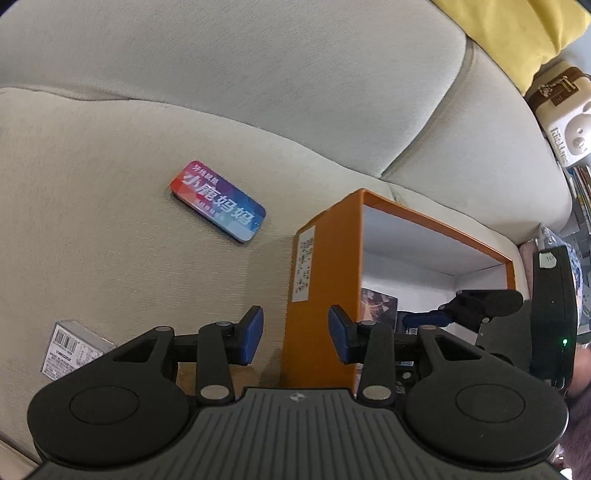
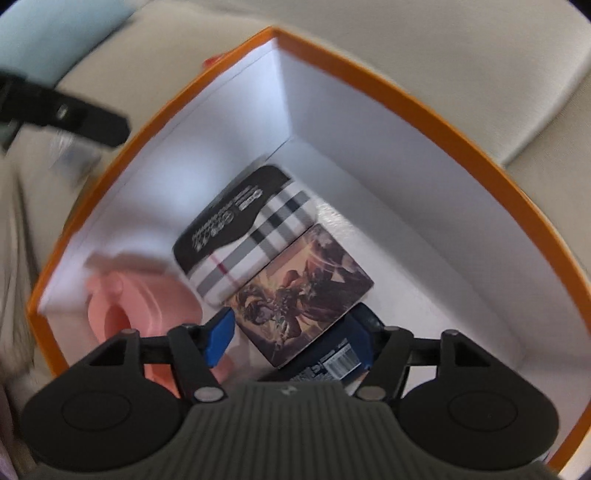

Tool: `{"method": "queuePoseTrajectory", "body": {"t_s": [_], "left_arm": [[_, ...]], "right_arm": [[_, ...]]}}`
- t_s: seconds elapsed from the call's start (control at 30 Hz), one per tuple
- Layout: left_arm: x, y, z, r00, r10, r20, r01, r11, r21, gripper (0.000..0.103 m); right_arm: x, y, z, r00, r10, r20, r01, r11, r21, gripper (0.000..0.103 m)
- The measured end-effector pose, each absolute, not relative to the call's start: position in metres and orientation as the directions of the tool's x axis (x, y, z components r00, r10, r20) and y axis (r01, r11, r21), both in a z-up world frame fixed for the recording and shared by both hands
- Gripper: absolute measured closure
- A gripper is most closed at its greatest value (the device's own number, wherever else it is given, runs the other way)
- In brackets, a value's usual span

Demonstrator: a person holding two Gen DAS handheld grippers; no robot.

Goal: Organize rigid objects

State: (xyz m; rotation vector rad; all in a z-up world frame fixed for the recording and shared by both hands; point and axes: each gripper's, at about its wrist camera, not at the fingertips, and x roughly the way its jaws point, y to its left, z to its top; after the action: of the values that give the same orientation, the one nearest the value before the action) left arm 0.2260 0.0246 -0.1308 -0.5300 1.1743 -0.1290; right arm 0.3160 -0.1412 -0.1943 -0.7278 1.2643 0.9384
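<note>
An orange box (image 1: 321, 280) with white inside walls (image 2: 369, 147) stands on a beige sofa seat (image 1: 110, 221). Inside lie a pink round thing (image 2: 140, 306), a plaid case (image 2: 255, 243) under a black-labelled pack (image 2: 229, 210), a picture-printed box (image 2: 303, 291) and a dark blue barcoded box (image 2: 332, 362). My right gripper (image 2: 291, 339) hangs open inside the box, its pads either side of the picture-printed box without pressing it. My left gripper (image 1: 295, 336) is open and empty just above the box's outer wall. A red-and-blue tin (image 1: 218, 201) and a small barcoded box (image 1: 70, 349) lie on the seat.
The sofa backrest (image 1: 258, 74) rises behind the seat. A yellow cushion (image 1: 517, 37) and a white container with a brown label (image 1: 561, 110) sit at the far right, with books beyond. A pale blue cushion (image 2: 55, 29) shows at the right wrist view's top left.
</note>
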Motion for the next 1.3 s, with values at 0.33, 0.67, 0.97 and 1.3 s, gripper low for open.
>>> {"method": "queuePoseTrajectory", "body": {"t_s": [0.33, 0.67, 0.97, 1.3], "left_arm": [[0.232, 0.038, -0.143, 0.381, -0.369, -0.848, -0.204, 0.861, -0.466, 0.056], [0.23, 0.042, -0.152, 0.365, -0.38, -0.85, -0.214, 0.854, -0.474, 0.056], [0.228, 0.045, -0.144, 0.375, -0.378, -0.846, -0.206, 0.856, -0.474, 0.056], [0.222, 0.038, -0.141, 0.355, -0.397, -0.847, -0.171, 0.862, -0.476, 0.056]], "right_arm": [[0.318, -0.124, -0.22, -0.039, 0.012, -0.999, -0.985, 0.165, 0.04, 0.034], [0.326, -0.132, -0.223, 0.031, 0.04, -0.999, -0.977, 0.21, -0.022, 0.052], [0.336, -0.136, -0.219, 0.088, 0.05, -0.995, -0.963, 0.258, -0.073, 0.06], [0.342, -0.162, -0.203, -0.108, 0.162, -0.981, -0.791, 0.583, 0.183, 0.059]]}}
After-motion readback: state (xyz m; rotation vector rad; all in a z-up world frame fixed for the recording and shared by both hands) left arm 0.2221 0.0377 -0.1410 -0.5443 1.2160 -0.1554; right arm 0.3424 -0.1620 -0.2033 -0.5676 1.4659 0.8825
